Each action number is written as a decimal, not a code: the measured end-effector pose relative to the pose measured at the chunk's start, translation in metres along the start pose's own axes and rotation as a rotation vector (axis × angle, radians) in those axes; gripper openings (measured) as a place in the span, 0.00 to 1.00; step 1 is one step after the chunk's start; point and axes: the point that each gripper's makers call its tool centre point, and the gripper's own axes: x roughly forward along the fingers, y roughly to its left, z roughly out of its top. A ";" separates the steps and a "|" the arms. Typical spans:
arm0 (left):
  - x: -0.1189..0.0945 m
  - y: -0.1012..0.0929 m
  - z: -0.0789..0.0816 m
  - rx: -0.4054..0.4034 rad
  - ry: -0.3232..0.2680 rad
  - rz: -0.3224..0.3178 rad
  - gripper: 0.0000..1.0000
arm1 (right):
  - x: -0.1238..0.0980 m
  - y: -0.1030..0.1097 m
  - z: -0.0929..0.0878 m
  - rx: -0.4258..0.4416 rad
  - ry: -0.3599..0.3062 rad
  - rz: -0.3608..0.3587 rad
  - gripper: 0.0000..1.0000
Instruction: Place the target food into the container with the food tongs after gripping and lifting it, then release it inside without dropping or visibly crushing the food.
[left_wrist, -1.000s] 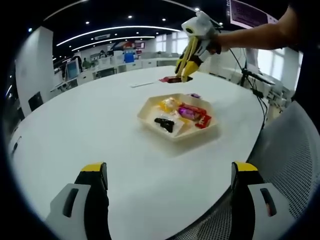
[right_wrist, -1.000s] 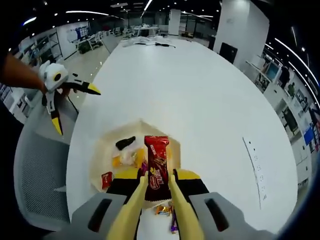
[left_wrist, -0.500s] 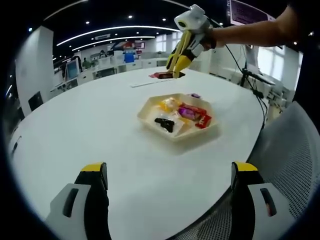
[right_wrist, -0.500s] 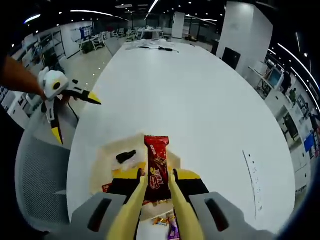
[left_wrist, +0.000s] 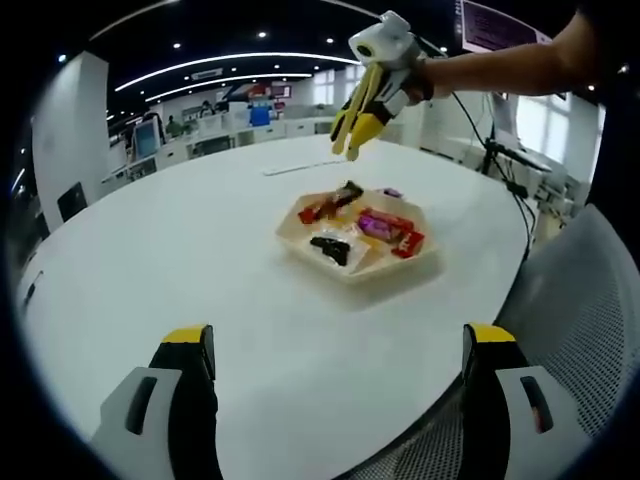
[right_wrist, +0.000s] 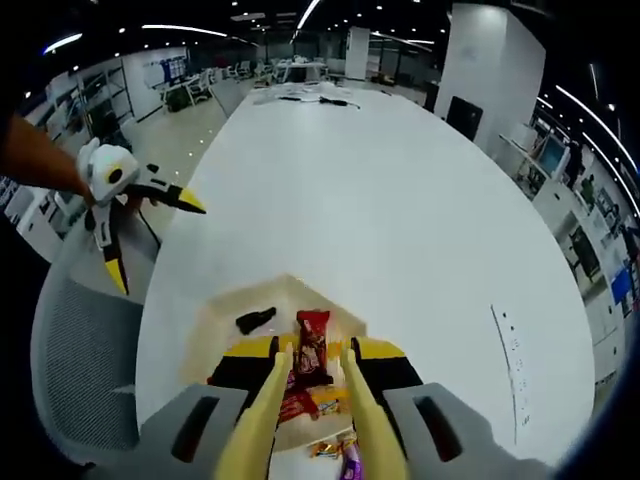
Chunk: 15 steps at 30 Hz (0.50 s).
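Note:
A red-wrapped snack bar (left_wrist: 326, 204) lies on the far left side of the cream hexagonal tray (left_wrist: 350, 268), on top of other wrapped sweets. My right gripper (left_wrist: 347, 148), fitted with yellow tongs, hangs open above the tray's far edge and holds nothing. In the right gripper view the snack bar (right_wrist: 311, 343) rests in the tray (right_wrist: 222, 315) below the parted tongs of my right gripper (right_wrist: 314, 350). Close to the near table edge, my left gripper (left_wrist: 340, 338) stands wide open and empty; the left gripper (right_wrist: 157, 247) is seen beside the table's left rim.
A grey mesh chair (left_wrist: 585, 300) stands at the table's edge beside the tray. Loose wrapped candies (right_wrist: 338, 455) lie on the table just outside the tray. A paper strip (right_wrist: 511, 342) lies on the white table (right_wrist: 380, 190).
The right gripper's tongs let go of the red snack bar, which now lies in the tray. The left gripper has stayed put.

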 end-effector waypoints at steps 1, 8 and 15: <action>0.000 0.000 0.000 -0.001 -0.001 0.000 0.99 | -0.001 0.000 -0.001 -0.001 0.000 -0.001 0.28; 0.000 0.001 0.000 -0.004 0.002 0.006 0.99 | -0.014 -0.009 -0.004 -0.007 -0.027 -0.030 0.29; 0.000 0.002 -0.001 -0.004 0.005 0.004 0.99 | -0.036 -0.015 -0.011 -0.053 -0.062 -0.076 0.29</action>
